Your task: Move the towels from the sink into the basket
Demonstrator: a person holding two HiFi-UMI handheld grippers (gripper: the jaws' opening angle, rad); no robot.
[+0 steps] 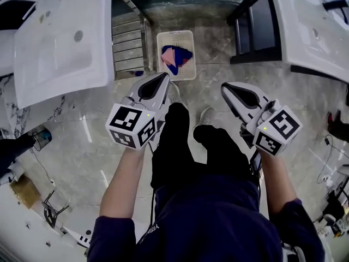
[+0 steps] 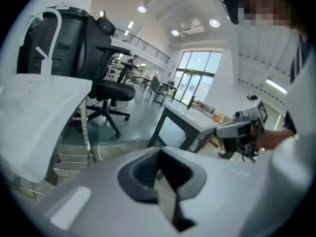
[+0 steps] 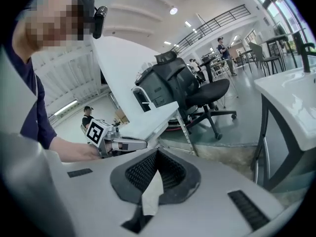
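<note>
The left sink (image 1: 60, 42) ran off the top edge of your head view, and only its drain showed in the basin. In your left gripper view the same sink (image 2: 34, 127) was a pale, blurred slab from below, with a black chair (image 2: 111, 90) behind it.

Metal steps (image 1: 129, 42) stood partly under the sink's right edge. Just right of them the white basket (image 1: 186, 72) sat on the floor, between the two sinks. In it lay the towels (image 1: 175, 59), pink over blue, bunched together, so you could not count them. The right sink (image 1: 311, 26) was cut off by the top right corner, and its dark stand (image 1: 253, 29) hid the floor beneath it.

Your legs covered the floor below the grippers. White print (image 1: 148, 231) on your dark top was too small to read. The cubes carried only black square markers.

Your left gripper (image 1: 163, 76) was held above the floor, well short of the basket. Its jaws were pressed together with nothing between them, as its own view (image 2: 159, 154) showed. Your right gripper (image 1: 224, 87) hung level with it across your knees. Its jaws were likewise closed on nothing (image 3: 155, 154).
</note>
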